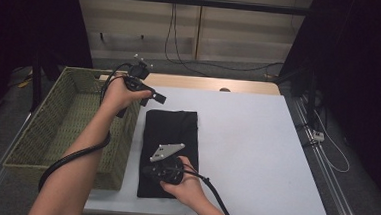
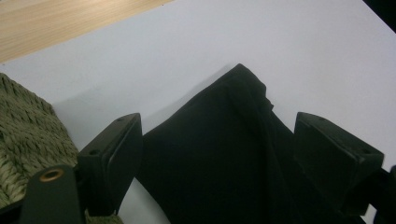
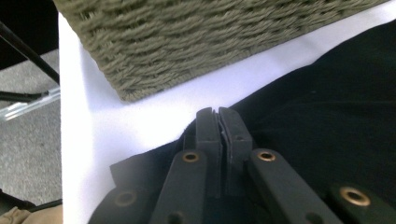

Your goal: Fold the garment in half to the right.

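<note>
We see a folded black cloth lying flat on the white table top, its long side running away from the person, just beside the woven green basket that stands at the table's left edge. The right gripper sits low over the near left part of the cloth; in the right gripper view its jaws are pressed together, and a thin edge of the black cloth appears caught between the pads, close to the basket's corner. The left gripper is held above the far left corner of the cloth, over the basket's rim, clear of the fabric. In the left gripper view its jaws stand spread wide with nothing between the pads, and the far corner of the cloth lies below them on the white table top
</note>
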`<action>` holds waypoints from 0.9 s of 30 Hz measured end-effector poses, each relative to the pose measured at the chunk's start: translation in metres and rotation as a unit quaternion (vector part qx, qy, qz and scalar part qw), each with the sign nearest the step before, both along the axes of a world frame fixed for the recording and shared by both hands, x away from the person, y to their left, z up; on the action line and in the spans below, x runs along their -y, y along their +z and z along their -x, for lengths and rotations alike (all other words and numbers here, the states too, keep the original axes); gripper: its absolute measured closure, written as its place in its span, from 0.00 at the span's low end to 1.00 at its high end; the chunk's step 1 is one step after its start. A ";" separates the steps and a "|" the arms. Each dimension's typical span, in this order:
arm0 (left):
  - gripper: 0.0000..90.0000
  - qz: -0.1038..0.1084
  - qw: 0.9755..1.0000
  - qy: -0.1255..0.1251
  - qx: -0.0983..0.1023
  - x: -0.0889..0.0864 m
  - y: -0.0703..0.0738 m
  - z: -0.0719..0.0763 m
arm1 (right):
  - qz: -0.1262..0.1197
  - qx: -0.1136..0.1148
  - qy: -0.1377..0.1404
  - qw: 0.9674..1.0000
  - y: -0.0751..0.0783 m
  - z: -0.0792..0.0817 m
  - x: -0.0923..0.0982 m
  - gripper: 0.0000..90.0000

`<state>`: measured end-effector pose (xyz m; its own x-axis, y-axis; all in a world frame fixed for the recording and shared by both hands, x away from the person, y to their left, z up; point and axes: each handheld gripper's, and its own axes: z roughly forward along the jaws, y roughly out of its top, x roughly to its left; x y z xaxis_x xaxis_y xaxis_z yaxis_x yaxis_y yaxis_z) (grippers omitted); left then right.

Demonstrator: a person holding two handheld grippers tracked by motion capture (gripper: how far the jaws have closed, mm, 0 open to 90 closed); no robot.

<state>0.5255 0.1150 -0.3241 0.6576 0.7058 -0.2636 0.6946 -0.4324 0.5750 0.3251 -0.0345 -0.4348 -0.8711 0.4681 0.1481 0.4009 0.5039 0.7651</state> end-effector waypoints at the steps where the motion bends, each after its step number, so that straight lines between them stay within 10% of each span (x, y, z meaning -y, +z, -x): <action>1: 0.19 -0.001 1.000 -0.001 0.000 0.000 -0.001 0.000 | -0.002 0.001 -0.002 1.000 0.001 0.000 0.002 0.99; 27: 0.17 0.002 1.000 -0.006 -0.004 -0.005 -0.014 0.011 | -0.064 0.031 -0.064 0.995 0.036 0.029 0.089 1.00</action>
<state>0.5143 0.1197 -0.3378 0.6642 0.6968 -0.2707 0.6935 -0.4391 0.5712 0.2965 -0.1232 -0.3990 -0.8150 0.5567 0.1608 0.4052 0.3492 0.8449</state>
